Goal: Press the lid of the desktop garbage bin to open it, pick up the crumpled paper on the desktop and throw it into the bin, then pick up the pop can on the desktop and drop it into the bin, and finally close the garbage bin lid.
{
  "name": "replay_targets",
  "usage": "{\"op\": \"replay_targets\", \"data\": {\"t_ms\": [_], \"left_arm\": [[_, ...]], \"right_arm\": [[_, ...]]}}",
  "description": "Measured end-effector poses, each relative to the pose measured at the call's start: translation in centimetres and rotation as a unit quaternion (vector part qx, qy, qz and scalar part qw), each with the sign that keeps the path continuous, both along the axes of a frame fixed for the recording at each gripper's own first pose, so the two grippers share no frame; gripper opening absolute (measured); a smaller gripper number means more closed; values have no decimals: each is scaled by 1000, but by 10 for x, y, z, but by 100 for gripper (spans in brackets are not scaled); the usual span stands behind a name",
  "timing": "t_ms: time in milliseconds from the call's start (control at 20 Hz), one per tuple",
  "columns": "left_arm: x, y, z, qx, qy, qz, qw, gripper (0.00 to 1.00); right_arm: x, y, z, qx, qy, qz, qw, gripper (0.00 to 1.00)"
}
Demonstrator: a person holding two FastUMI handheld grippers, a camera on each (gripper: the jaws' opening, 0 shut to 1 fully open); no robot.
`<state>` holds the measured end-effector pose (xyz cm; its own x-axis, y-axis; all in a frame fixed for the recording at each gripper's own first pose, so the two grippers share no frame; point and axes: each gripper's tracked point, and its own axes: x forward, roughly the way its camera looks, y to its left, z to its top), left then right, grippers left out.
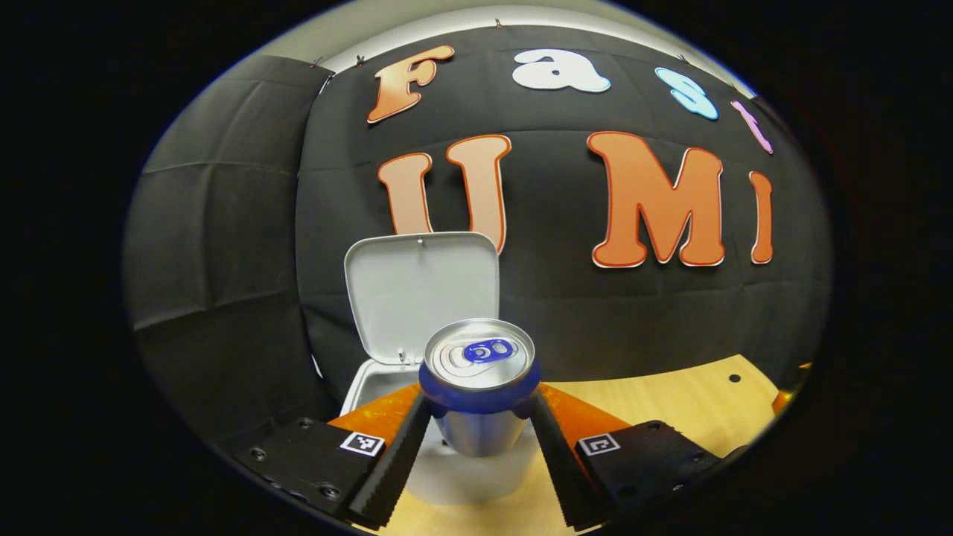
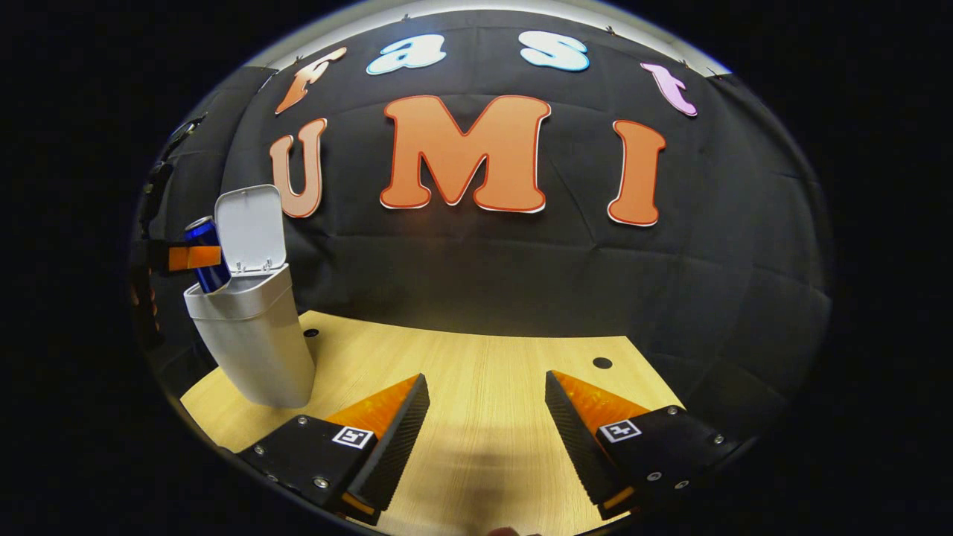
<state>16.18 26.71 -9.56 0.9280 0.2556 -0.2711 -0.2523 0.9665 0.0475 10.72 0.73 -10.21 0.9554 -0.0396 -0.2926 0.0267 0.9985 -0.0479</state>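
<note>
the left gripper (image 1: 480,417) is clamping the pop can (image 1: 480,372) just before the open bin (image 2: 249,335); dropping step is underway, next needing release over its mouth. the right gripper (image 2: 488,417) is idling, jaws apart.

Can (image 1: 479,372) over open bin (image 2: 253,342), bin on desk (image 2: 491,372).

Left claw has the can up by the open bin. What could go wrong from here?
1. The left claw holds the blue-and-silver pop can near its top rim, so it might slip or tilt.
2. In the right gripper view, the can sits at the edge of the white plastic bin; released early, it could clip the rim.
</note>
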Motion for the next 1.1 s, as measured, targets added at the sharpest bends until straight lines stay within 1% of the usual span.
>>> {"op": "replay_targets", "data": {"t_ms": [150, 250, 550, 600, 650, 750, 800, 850, 900, 950, 1000, 1050, 1100], "left_arm": [[29, 22, -11, 9, -6, 3, 1000, 79], [44, 33, -25, 13, 4, 7, 1000, 79], [54, 41, -49, -6, 14, 10, 1000, 80], [56, 39, -53, -15, 15, 5, 1000, 83], [56, 38, -53, -19, 13, 6, 1000, 84], [55, 36, -43, -17, 3, 1, 1000, 88], [55, 34, -36, -15, -3, -4, 1000, 93], [56, 32, -26, -17, -9, -8, 1000, 93], [58, 32, -15, -21, -15, -9, 1000, 95], [61, 34, -2, -29, -24, -9, 999, 93], [63, 39, 14, -30, -37, -3, 999, 95], [67, 43, 30, -27, -50, -2, 998, 93], [71, 47, 47, -19, -63, -1, 998, 93]], "right_arm": [[-5, -6, -2, -2, 5, -12, 1000, 94], [-7, -9, -1, -5, 6, -19, 1000, 94], [-14, -19, -3, -2, 12, -37, 999, 94], [-15, -18, -3, 1, 13, -38, 999, 94], [-14, -19, -3, 1, 13, -40, 999, 94], [-15, -19, -3, 1, 12, -39, 999, 94], [-16, -18, -2, -1, 11, -38, 999, 94], [-15, -17, -2, 0, 11, -37, 999, 94], [-16, -16, -2, 1, 11, -36, 999, 94], [-16, -15, -1, 3, 11, -34, 999, 94], [-16, -14, 0, 4, 10, -33, 999, 94], [-16, -14, -1, 4, 9, -31, 999, 94], [-17, -14, 0, 4, 9, -30, 1000, 94]]}}
